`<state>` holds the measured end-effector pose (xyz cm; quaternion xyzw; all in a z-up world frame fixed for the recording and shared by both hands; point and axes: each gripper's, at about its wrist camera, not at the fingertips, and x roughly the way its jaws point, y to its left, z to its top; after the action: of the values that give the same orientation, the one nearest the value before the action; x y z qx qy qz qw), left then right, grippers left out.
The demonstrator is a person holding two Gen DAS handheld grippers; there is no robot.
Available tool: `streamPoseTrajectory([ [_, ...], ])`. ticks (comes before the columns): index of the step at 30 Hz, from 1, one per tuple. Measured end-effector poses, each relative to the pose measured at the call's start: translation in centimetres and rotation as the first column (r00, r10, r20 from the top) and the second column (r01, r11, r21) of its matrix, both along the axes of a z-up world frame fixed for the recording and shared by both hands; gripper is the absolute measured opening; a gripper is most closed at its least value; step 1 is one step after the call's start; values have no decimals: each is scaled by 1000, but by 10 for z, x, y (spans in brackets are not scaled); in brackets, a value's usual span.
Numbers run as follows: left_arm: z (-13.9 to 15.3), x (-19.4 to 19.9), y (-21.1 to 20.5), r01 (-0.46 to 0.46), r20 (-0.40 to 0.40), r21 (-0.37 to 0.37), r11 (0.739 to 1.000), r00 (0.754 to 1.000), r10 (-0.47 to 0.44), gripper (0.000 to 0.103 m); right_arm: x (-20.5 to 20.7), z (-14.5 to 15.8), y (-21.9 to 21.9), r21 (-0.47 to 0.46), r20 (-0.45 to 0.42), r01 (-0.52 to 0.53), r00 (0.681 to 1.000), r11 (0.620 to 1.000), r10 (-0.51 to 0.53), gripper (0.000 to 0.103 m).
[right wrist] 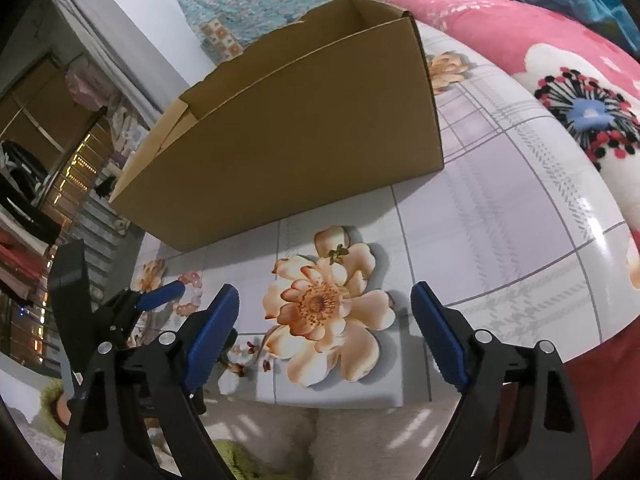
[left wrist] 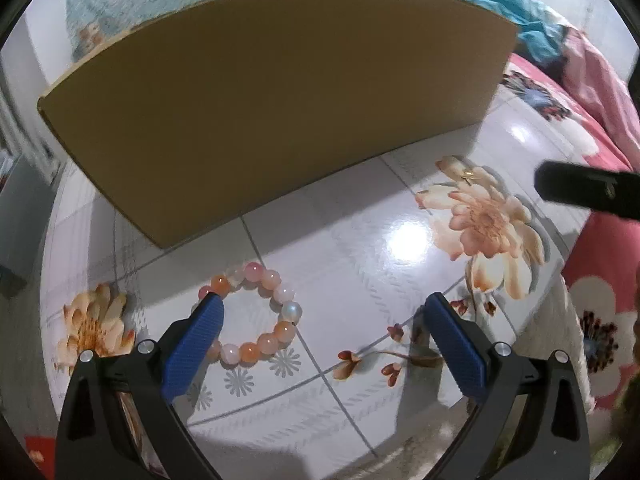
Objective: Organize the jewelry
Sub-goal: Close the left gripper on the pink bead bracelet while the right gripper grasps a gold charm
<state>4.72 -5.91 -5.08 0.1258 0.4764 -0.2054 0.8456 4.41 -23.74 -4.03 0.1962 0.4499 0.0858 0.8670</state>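
Note:
A bracelet [left wrist: 276, 280] of pink, orange and white beads lies on the glossy floral table [left wrist: 352, 248], just in front of the cardboard box [left wrist: 260, 100]. My left gripper [left wrist: 324, 300] is open wide over it; its left fingertip [left wrist: 210, 312] covers the bracelet's left side, while the right fingertip stands well clear. A small gold-coloured piece [right wrist: 338, 254] rests on a printed flower. My right gripper [right wrist: 325, 291] is open just short of it, with nothing between its fingers. The right wrist view also shows the left gripper [right wrist: 160, 296] by the bracelet [right wrist: 190, 292].
The open-topped box [right wrist: 300, 128] stands at the back of the table. A pink floral blanket [right wrist: 520, 40] lies to the right, beyond the table's curved edge. The right gripper's black finger [left wrist: 588, 190] reaches in at the right of the left wrist view.

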Motion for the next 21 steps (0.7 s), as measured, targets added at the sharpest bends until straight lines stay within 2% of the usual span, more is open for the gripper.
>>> streamPoseTrajectory([
  [3,5,-1,8,55,2,-17,998,999,-55,96,0,0,-2,-4,-2,7,1000,1000,-7,82],
  [5,12,-1,20,66,32,-67,996,997,-64,89,-1,-1,-3,-6,-2,9,1000,1000,-9,82],
  [8,20,-1,30,83,41,-113,990,996,-79,70,-1,0,-5,-8,9,10,1000,1000,-10,80],
  [10,20,0,32,86,32,-102,991,996,-83,51,0,0,-4,-10,13,3,1000,1000,-3,79],
  [12,18,2,33,96,11,-92,991,995,-96,43,2,0,-1,-19,15,-3,1000,1000,3,76],
  [14,15,3,33,101,-3,-82,992,995,-101,39,5,0,1,-31,17,-15,1000,999,15,73],
  [15,12,3,32,105,-13,-71,992,994,-106,32,5,1,2,-39,20,-20,1000,999,20,72],
  [17,10,-1,30,108,-1,-51,993,994,-108,28,7,2,4,-55,25,-30,999,998,32,64],
  [21,8,1,27,95,18,-18,995,995,-95,12,10,2,8,-82,31,-56,998,995,59,50],
])
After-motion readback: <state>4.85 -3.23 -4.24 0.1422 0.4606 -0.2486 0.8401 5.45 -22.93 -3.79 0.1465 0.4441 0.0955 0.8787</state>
